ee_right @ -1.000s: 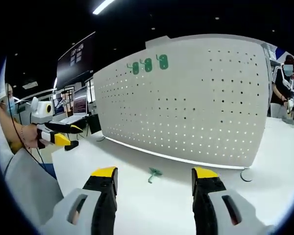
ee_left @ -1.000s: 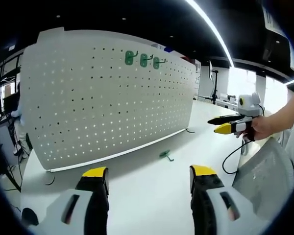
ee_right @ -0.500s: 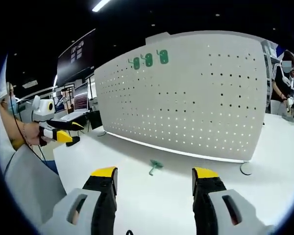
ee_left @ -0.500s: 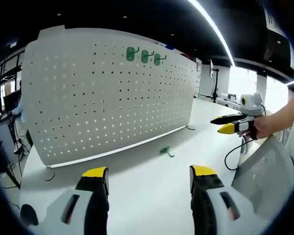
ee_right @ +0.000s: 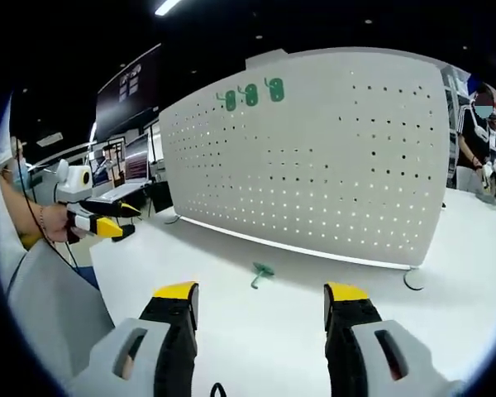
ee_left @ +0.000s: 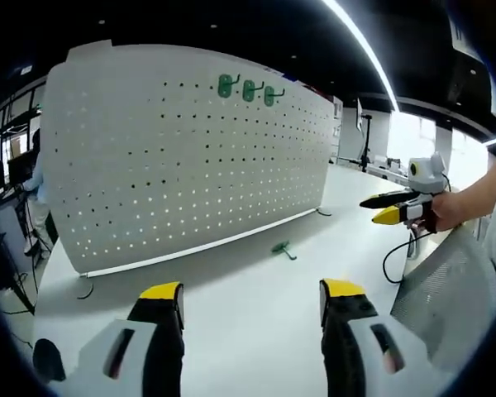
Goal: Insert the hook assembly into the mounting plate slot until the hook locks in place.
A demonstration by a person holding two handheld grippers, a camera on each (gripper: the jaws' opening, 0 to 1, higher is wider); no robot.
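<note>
In the left gripper view, the left claw (ee_left: 252, 302) hangs above the white worktop (ee_left: 256, 331), its jaws spread with nothing between them. A small green hook (ee_left: 282, 248) lies flat on the worktop just in front of the upright white pegboard (ee_left: 190, 157), apart from both claws and not yet picked up. 3 green hooks (ee_left: 246, 88) already sit in the board's top rows, likely showing where this one belongs. At the right edge the right claw (ee_left: 390, 208) hovers, its tips close together and holding nothing I can see.

In the right gripper view, the right claw (ee_right: 260, 302) is spread and empty, pointed at the loose green hook (ee_right: 260, 272) ahead, which suggests an approach to grasp. The left claw (ee_right: 107, 221) waits at the left edge.
</note>
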